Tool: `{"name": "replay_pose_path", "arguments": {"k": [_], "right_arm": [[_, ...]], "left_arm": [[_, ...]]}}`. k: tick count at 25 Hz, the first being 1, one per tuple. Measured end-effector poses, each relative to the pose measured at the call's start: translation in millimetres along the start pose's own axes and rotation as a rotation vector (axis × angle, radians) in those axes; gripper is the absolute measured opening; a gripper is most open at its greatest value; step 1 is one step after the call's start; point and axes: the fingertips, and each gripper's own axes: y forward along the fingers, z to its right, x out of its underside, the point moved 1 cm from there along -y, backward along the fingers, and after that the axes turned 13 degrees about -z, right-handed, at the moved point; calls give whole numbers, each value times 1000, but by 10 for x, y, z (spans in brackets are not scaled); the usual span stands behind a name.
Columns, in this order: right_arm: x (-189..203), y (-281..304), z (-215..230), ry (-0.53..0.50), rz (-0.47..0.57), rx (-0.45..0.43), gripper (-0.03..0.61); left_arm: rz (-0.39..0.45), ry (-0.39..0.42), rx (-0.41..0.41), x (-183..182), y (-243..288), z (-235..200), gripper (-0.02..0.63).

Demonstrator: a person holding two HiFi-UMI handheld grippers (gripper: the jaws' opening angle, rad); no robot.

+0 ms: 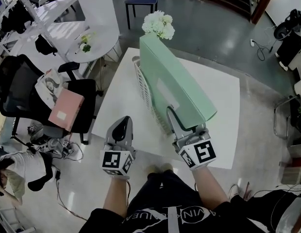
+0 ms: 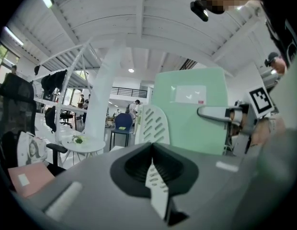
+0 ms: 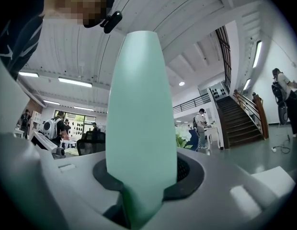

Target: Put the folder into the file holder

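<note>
The green folder [image 1: 177,89] is clamped between the right gripper's [image 1: 175,120] jaws and held tilted above the white table [image 1: 223,110], just beside the file holder [image 1: 143,89], while the left gripper's [image 1: 122,125] jaws are closed together, empty.

Both grippers held out in front of the body, the right one gripping, the left one empty.

The left gripper [image 1: 123,125] points forward and up with its jaws pressed together and nothing between them, as its own view [image 2: 155,186] shows; its marker cube [image 1: 116,162] faces the head camera above the bare left forearm [image 1: 115,196]. The right gripper [image 1: 171,114] sits just beside it, a little further forward, its jaws clamped on the lower edge of the green folder [image 1: 177,84], which stands upright out of them. The right forearm [image 1: 209,188] is bare too and angled inward toward the torso.
</note>
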Motion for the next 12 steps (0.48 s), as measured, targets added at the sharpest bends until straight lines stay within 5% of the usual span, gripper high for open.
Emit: {"name": "replay_pose_path", "arguments": {"k": [12], "right_arm": [[302,138,41,-34,-83,-33,176]], "left_arm": [[-21,-14,-79,183,-13,-128,0]]}}
